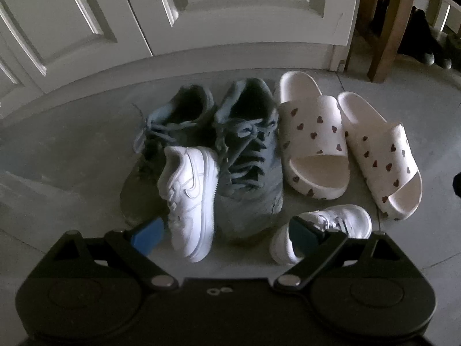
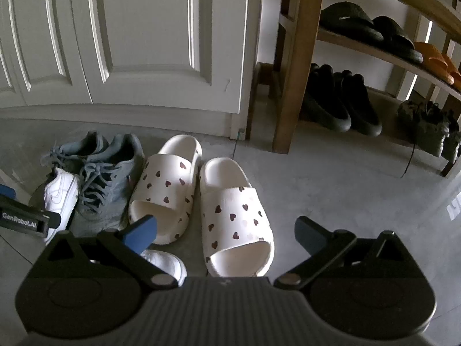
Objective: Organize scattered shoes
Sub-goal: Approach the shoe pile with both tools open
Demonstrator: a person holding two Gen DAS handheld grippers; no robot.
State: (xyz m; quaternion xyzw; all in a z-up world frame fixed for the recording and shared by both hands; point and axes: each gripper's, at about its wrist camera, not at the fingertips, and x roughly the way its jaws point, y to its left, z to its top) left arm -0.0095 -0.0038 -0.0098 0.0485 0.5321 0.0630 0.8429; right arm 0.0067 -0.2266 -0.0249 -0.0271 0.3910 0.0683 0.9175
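Two grey lace-up sneakers [image 1: 247,155] stand side by side on the floor, and two white slides with dark hearts [image 1: 314,141] lie to their right. A small white sneaker [image 1: 190,199] lies on the left grey sneaker. A second small white sneaker [image 1: 325,227] lies in front of the slides. My left gripper [image 1: 227,236] is open and empty, low over the floor before the shoes. My right gripper [image 2: 227,233] is open and empty, above the near slide [image 2: 236,219]. The second small white sneaker [image 2: 167,262] shows by its left finger.
White panelled doors [image 1: 173,14] close off the back. A wooden shoe rack [image 2: 302,57] stands at the right with black slides [image 2: 363,28], orange slides [image 2: 438,60] and dark shoes [image 2: 340,106] on it. Bare grey floor [image 2: 331,178] lies before the rack.
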